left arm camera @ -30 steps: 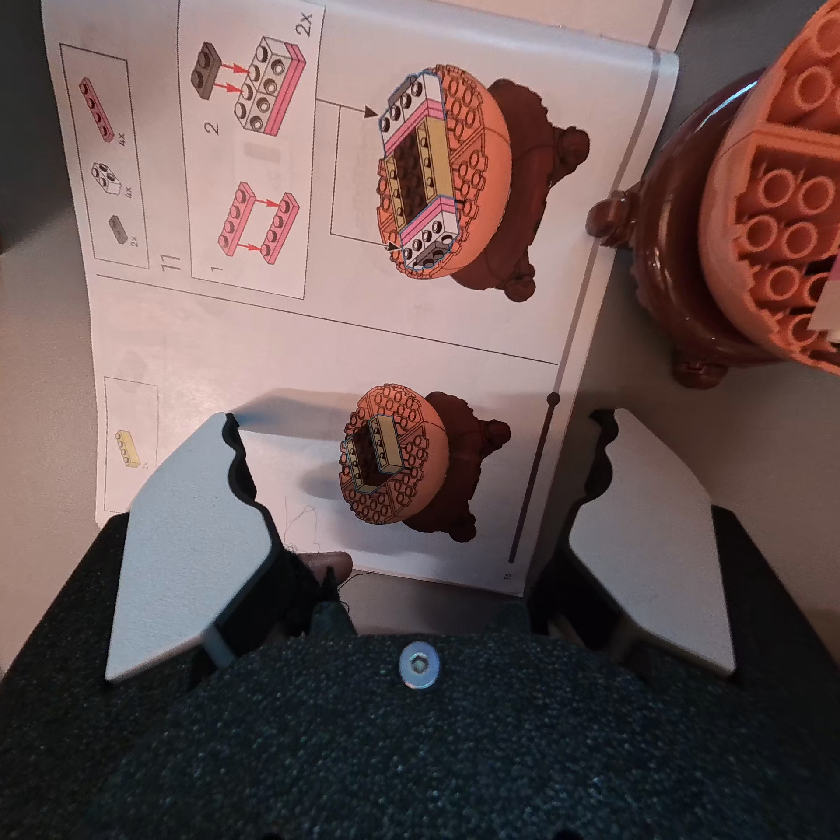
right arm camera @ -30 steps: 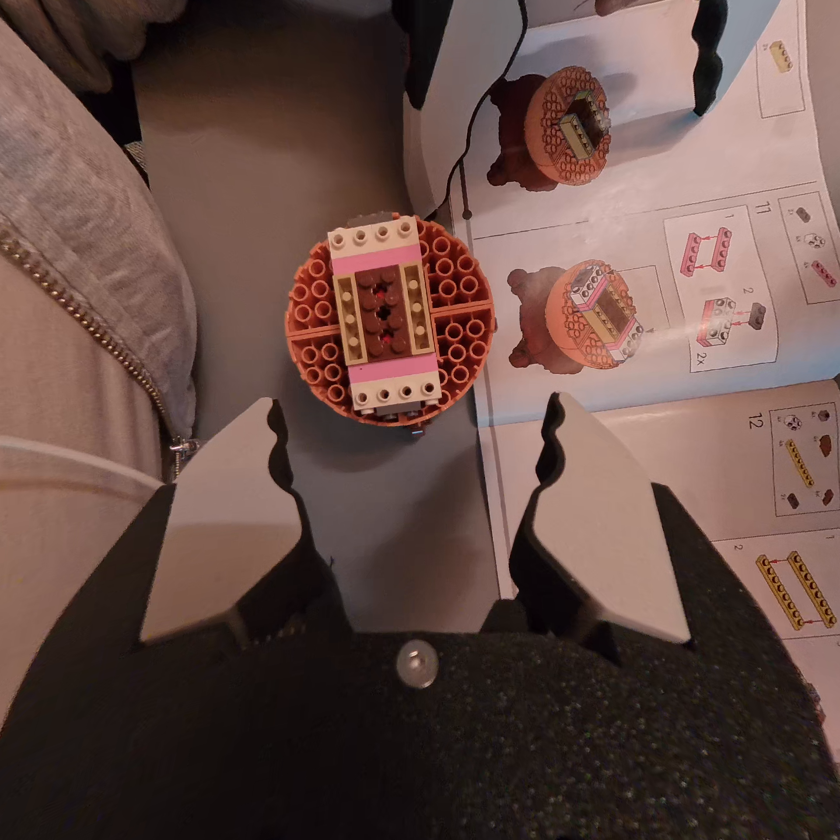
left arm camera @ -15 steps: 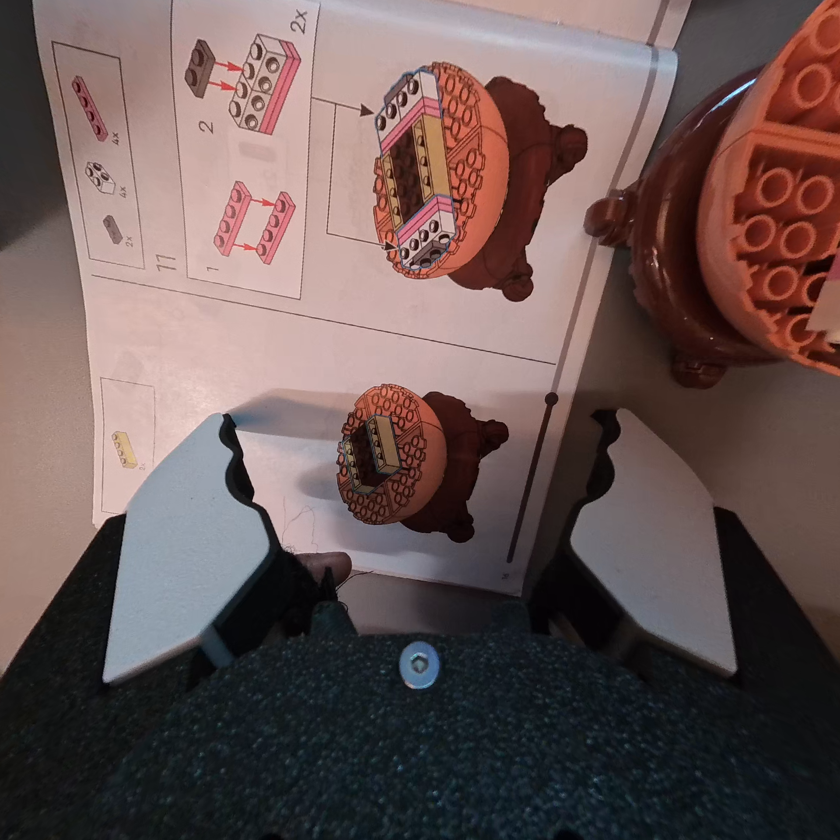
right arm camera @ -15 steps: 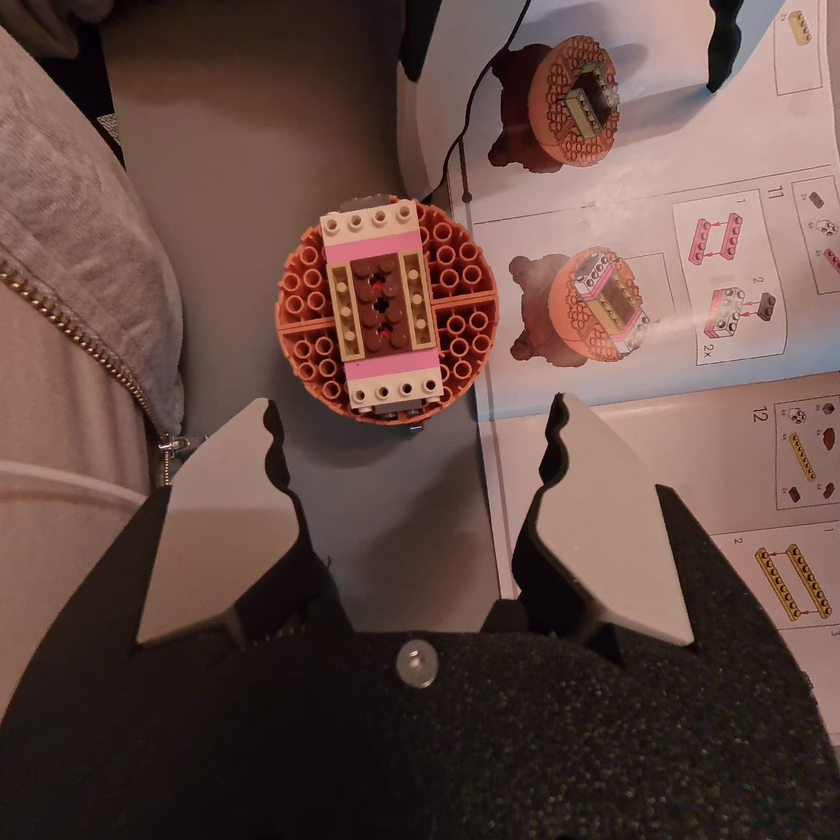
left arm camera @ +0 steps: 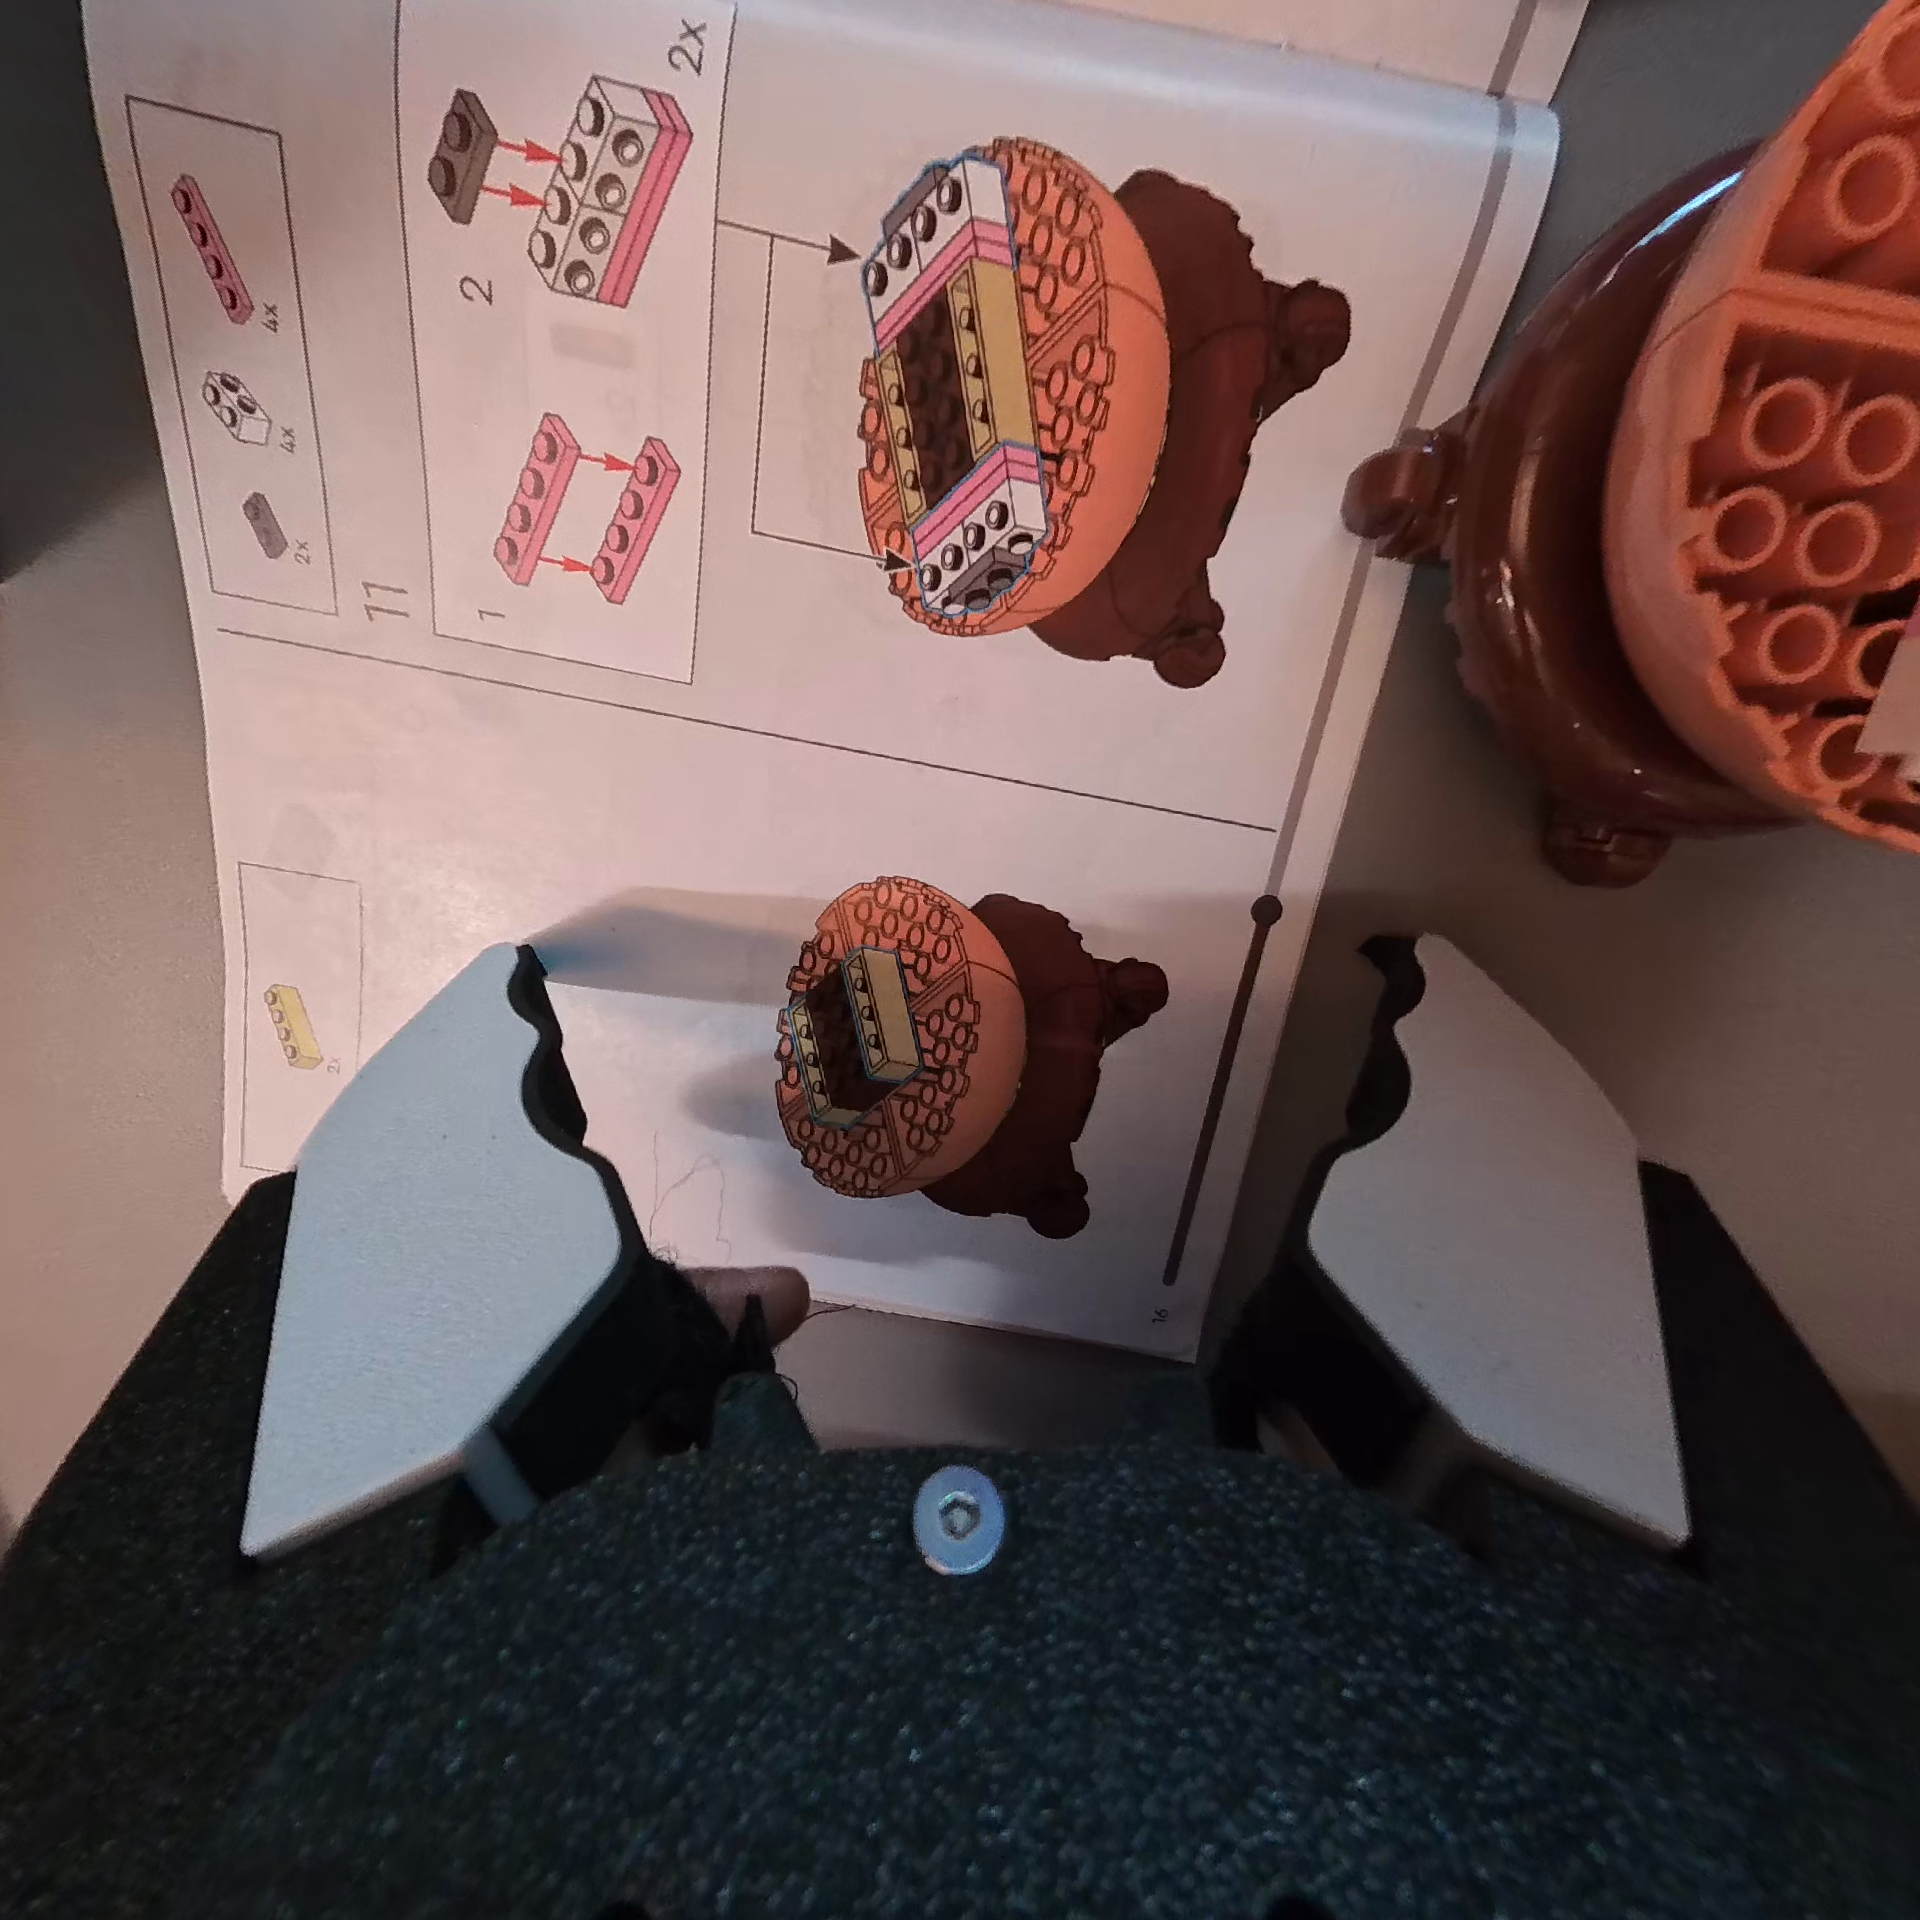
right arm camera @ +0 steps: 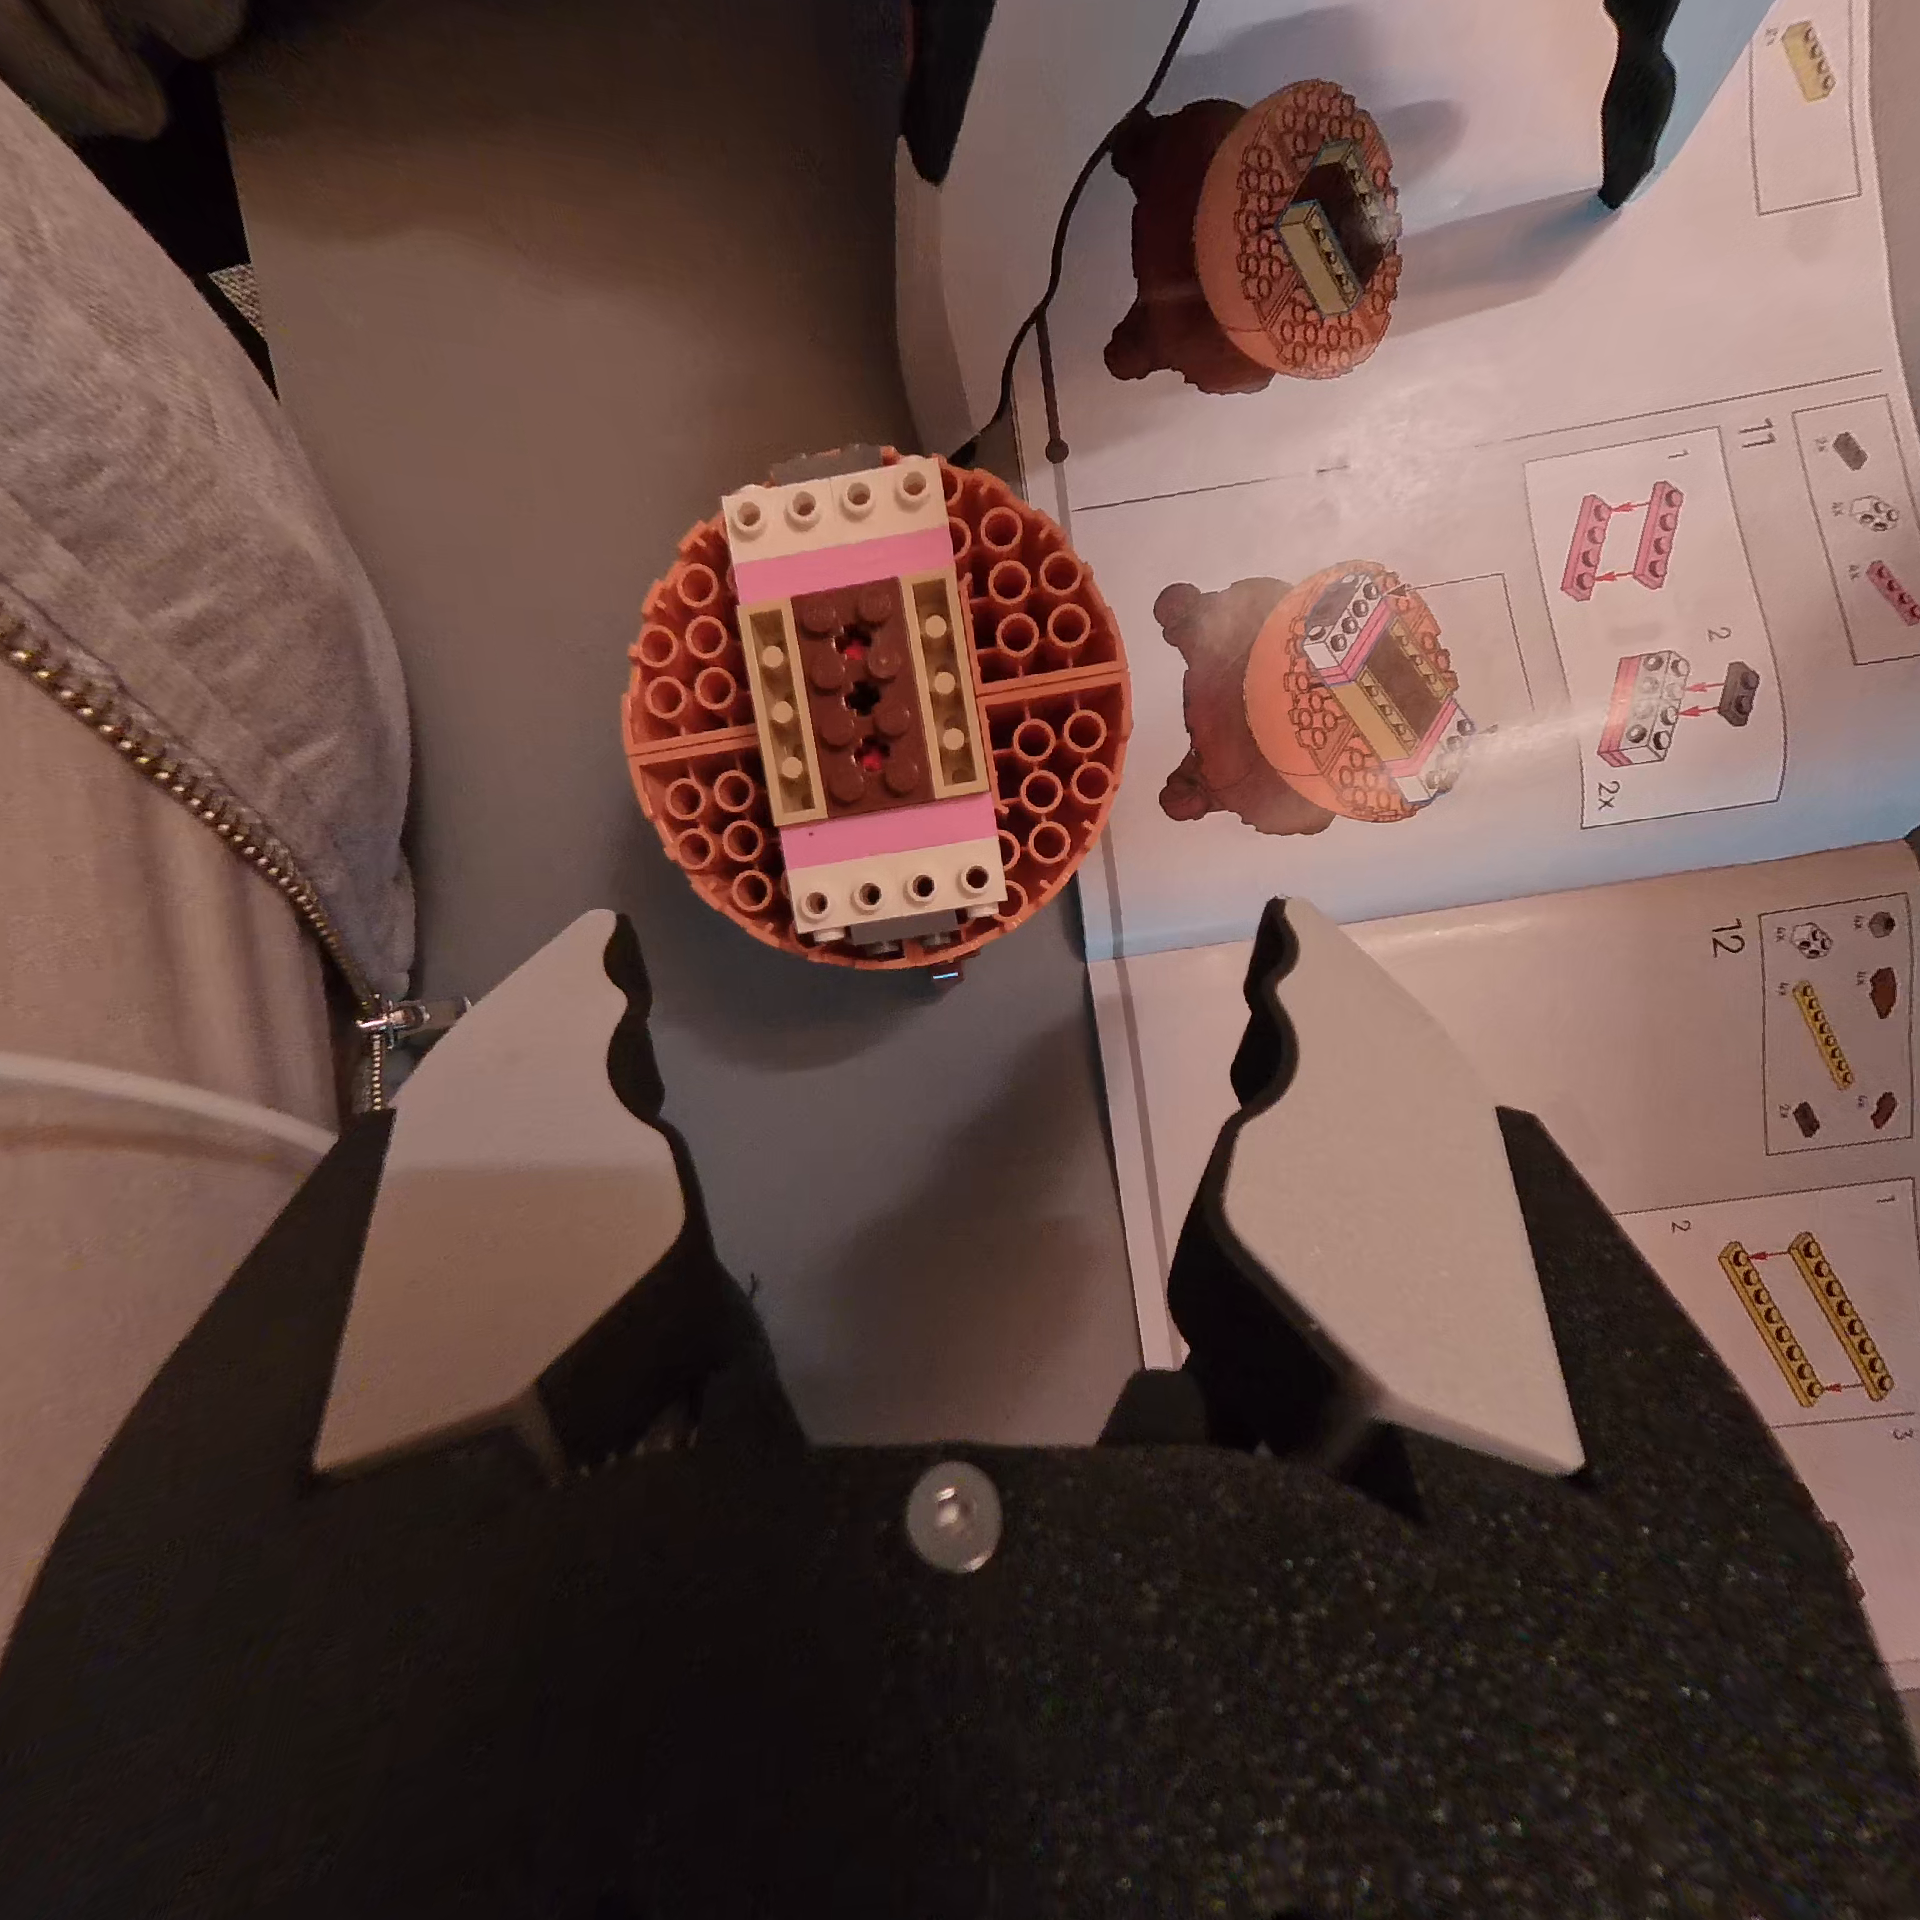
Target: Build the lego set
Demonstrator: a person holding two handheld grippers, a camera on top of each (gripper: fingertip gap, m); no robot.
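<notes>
both empty: right hand-held gripper point(right arm camera: 940, 1029) gaping wide, round lego model point(right arm camera: 878, 712) sitting at twelve o'clock; left hand-held gripper point(left arm camera: 961, 1049) gaping over instruction booklet point(left arm camera: 727, 727), probably needing the next step's bricks.

Instruction booklet point(left arm camera: 644, 790), lying open: only printed matter in view. Left wrist view: large step numeral beside parts box, small sub-step numerals inside inset frame, quantity marks beside brick drawings, tiny page number at lower page corner. Right wrist view: same kinds of numerals and quantity marks, plus further step numeral on nearer page. Marks not transcribed here.
</notes>
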